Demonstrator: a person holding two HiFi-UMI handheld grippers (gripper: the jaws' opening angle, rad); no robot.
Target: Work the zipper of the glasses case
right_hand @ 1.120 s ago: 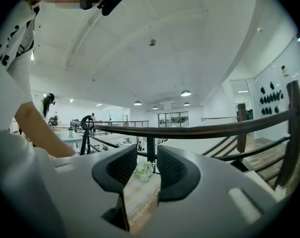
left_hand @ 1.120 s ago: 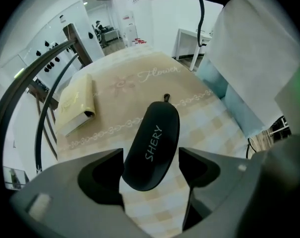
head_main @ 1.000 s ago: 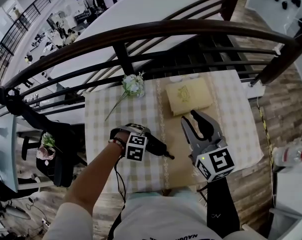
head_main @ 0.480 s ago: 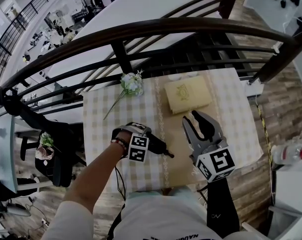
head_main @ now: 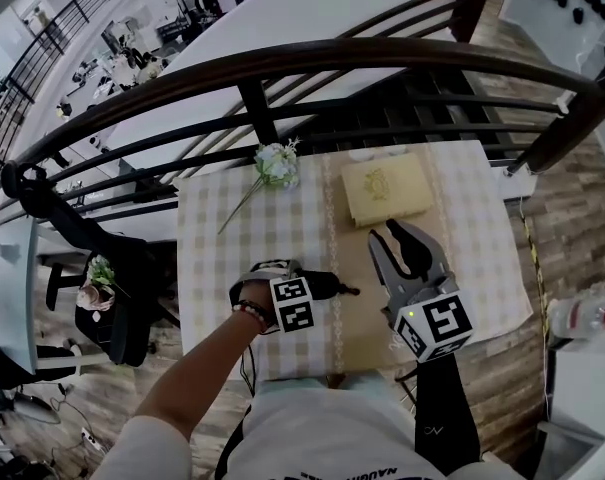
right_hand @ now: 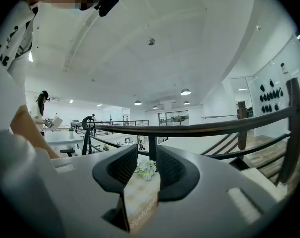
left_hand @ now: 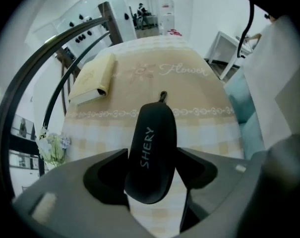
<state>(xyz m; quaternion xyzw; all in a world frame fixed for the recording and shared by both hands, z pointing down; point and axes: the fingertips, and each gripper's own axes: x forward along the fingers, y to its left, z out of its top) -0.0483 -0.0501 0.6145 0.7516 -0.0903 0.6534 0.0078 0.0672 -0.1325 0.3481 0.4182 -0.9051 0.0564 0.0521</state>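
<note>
Checked tablecloth [head_main: 222,228], glasses case [left_hand: 152,148] pinched in left gripper [left_hand: 152,168], right gripper [right_hand: 146,170] nearby, spread, empty, just narrowing.

The black glasses case [left_hand: 150,152] carries the word "SHERY" in pale capitals along its lid, seen in the left gripper view. On the tablecloth [left_hand: 199,90] beyond it, "Flower" is written in cursive beside a flower motif. The print on the person's shirt [head_main: 322,438], in the head view, is cut off and cannot be read.
</note>
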